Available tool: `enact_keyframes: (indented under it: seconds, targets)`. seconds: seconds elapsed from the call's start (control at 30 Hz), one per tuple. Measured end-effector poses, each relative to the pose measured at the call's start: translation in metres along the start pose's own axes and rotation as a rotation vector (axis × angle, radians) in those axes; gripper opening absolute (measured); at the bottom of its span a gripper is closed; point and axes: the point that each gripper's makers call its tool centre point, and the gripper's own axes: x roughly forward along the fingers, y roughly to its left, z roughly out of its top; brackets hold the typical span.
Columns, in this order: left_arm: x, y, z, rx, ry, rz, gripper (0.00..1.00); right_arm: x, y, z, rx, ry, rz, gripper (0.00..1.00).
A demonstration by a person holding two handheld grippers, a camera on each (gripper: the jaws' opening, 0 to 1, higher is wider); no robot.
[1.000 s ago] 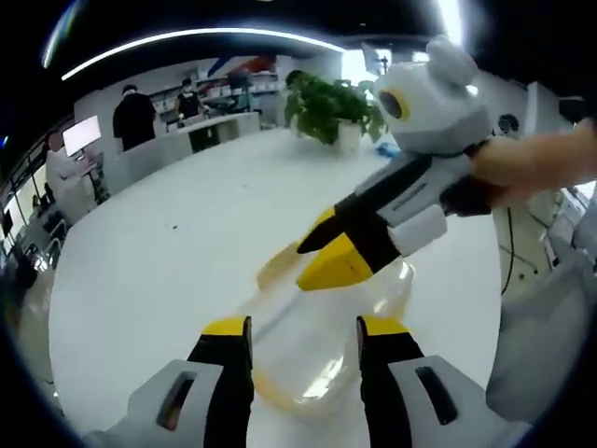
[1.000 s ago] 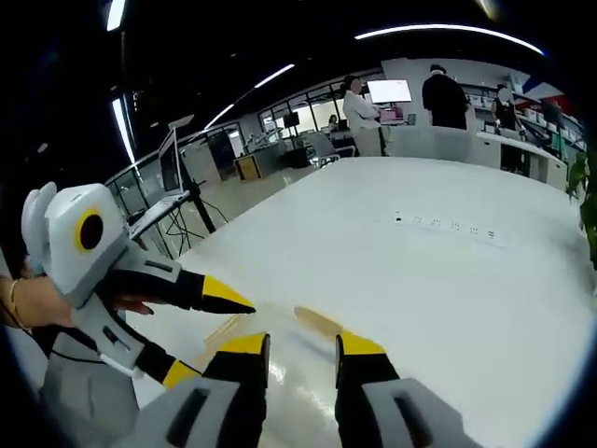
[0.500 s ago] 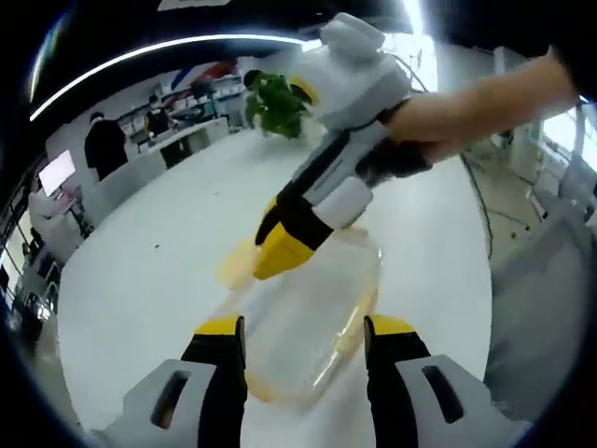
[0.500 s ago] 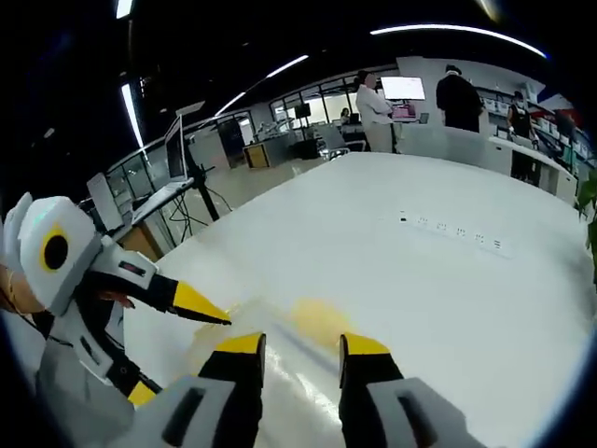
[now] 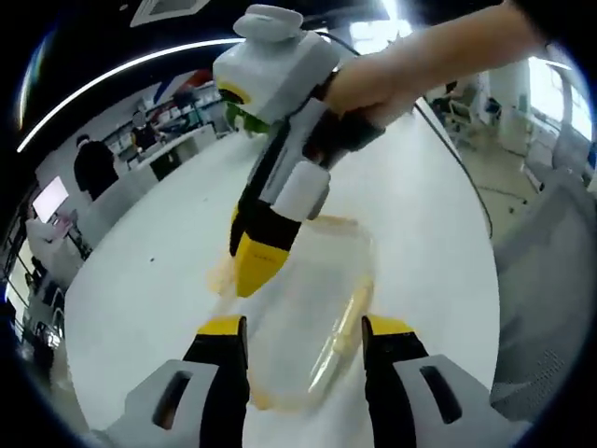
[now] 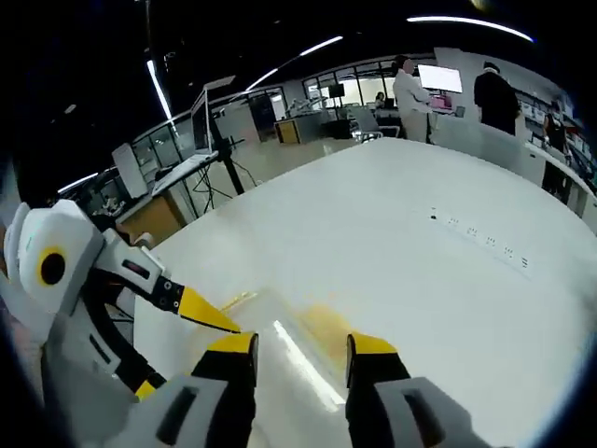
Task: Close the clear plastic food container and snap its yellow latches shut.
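Note:
The clear plastic food container [image 5: 312, 299] lies on the white table, reaching away between the open jaws of my left gripper [image 5: 305, 329]. A yellow latch [image 5: 222, 276] shows at its left edge and a yellow strip along its right side. My right gripper [image 5: 255, 264], held by a hand [image 5: 410, 65], comes down from above with its yellow tips on the container's left rim beside that latch. In the right gripper view, my right gripper [image 6: 302, 345] is open over the glossy lid [image 6: 298, 359], a yellow latch [image 6: 322, 317] lies just ahead, and the left gripper [image 6: 201, 311] points in from the left.
The round white table [image 5: 149, 280] stretches wide around the container, with a power strip [image 6: 476, 238] far across it. A green plant [image 5: 241, 114] stands at the far edge. People stand at counters and screens in the background. A grey chair [image 5: 550, 271] sits off the table's right side.
The right gripper has swung from the container's far end down to its left rim by the latch. Both cameras shifted; the left gripper's jaws keep their spacing.

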Motion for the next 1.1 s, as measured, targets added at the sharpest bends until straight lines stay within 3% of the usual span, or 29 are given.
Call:
enact_keyframes:
  seconds: [0.3,0.4,0.67,0.77,0.9,1.1]
  targets:
    - [0.006,-0.003,0.001,0.021,-0.005,-0.020,0.45,0.005,0.002,-0.010,-0.154,0.174,0.089,0.34]
    - [0.010,-0.009,-0.005,-0.004,0.014,-0.060,0.46,0.006,0.008,-0.011,-0.155,0.216,0.120,0.34]
    - [0.013,-0.008,-0.001,0.037,-0.014,-0.071,0.45,0.007,0.006,-0.013,-0.209,0.293,0.145,0.31]
    - [0.013,-0.008,0.000,0.042,0.001,-0.081,0.44,0.008,0.008,-0.012,-0.270,0.323,0.172,0.30]
    - [0.014,-0.007,0.000,0.032,0.010,-0.097,0.43,0.007,0.006,-0.012,-0.278,0.371,0.195,0.27]
    - [0.015,-0.008,0.001,0.031,0.033,-0.124,0.42,0.008,0.005,-0.014,-0.283,0.480,0.199,0.25]
